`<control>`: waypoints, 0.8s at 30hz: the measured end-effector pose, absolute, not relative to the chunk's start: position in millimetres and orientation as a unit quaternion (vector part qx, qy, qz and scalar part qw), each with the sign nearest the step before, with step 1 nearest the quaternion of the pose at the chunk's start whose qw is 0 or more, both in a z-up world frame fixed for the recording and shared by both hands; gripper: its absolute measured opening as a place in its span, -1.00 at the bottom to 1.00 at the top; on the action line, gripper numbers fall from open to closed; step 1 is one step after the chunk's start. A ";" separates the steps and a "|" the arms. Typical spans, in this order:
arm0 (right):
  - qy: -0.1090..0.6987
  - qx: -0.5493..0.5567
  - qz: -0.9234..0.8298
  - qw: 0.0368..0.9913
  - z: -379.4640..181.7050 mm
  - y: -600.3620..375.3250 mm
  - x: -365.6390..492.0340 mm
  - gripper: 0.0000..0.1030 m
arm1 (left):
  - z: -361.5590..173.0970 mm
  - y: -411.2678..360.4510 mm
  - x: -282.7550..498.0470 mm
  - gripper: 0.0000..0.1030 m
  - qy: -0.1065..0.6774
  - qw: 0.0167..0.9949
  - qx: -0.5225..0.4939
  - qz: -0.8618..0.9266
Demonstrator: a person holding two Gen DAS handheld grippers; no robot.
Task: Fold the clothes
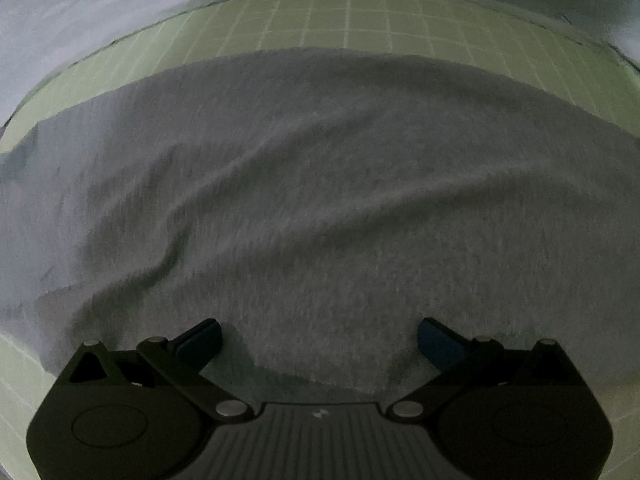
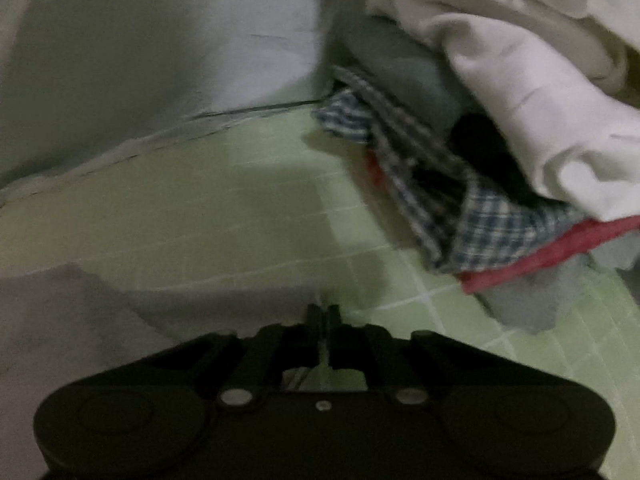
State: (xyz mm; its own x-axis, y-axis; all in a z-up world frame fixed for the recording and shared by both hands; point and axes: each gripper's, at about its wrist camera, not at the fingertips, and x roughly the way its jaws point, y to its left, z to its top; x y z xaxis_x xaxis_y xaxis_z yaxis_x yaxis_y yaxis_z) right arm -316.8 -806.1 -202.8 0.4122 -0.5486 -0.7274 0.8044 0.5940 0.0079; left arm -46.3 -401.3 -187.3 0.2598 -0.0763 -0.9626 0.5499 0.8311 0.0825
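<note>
Two units | left hand-held gripper [image 1: 319,338] spread wide over grey garment [image 1: 320,200] | right hand-held gripper [image 2: 322,314] clenched (nothing visibly pinched) | clothes pile [image 2: 480,140] at worktop [image 2: 200,208] far edge

The right gripper [image 2: 323,314] has its jaws pressed together over the green grid mat [image 2: 200,216]. Grey cloth [image 2: 60,320] lies left of the jaws. Ahead and right of them sits a clothes pile [image 2: 480,140], with a white garment [image 2: 532,92] over a plaid one [image 2: 488,232].

A pale green gridded cutting mat [image 1: 360,20] covers the surface. A grey garment [image 1: 320,200] lies spread on it, and a heap of clothes [image 2: 500,140], checked, red and white, sits well apart.
</note>
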 end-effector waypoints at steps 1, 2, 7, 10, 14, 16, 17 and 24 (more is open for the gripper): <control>0.338 0.185 -0.423 0.820 -198.4 -801.9 -321.5 -0.29 | -187.7 -400.7 -46.1 1.00 0.574 0.767 0.203 -0.203; 0.322 0.189 -0.434 0.820 -194.0 -795.2 -327.5 -0.05 | -188.1 -400.1 -46.0 1.00 0.573 0.768 0.201 -0.202; 0.287 0.218 -0.442 0.822 -182.5 -746.6 -347.8 -0.04 | -189.9 -398.7 -46.2 1.00 0.572 0.772 0.192 -0.199; 0.272 0.259 -0.446 0.812 -183.8 -720.9 -356.3 -0.05 | -191.8 -395.4 -42.5 1.00 0.573 0.771 0.191 -0.200; 0.252 0.315 -0.464 0.789 -193.0 -697.5 -360.3 -0.15 | -192.2 -394.2 -41.7 1.00 0.572 0.772 0.190 -0.201; 0.254 0.316 -0.467 0.786 -195.8 -691.4 -358.2 -0.32 | -192.2 -393.7 -42.8 1.00 0.571 0.773 0.189 -0.200; 0.258 0.310 -0.465 0.788 -195.7 -690.0 -356.0 -0.35 | -192.2 -393.5 -43.3 1.00 0.570 0.774 0.189 -0.200; 0.280 0.301 -0.442 0.797 -196.7 -695.1 -344.2 -0.40 | -192.3 -391.3 -45.0 1.00 0.569 0.776 0.184 -0.200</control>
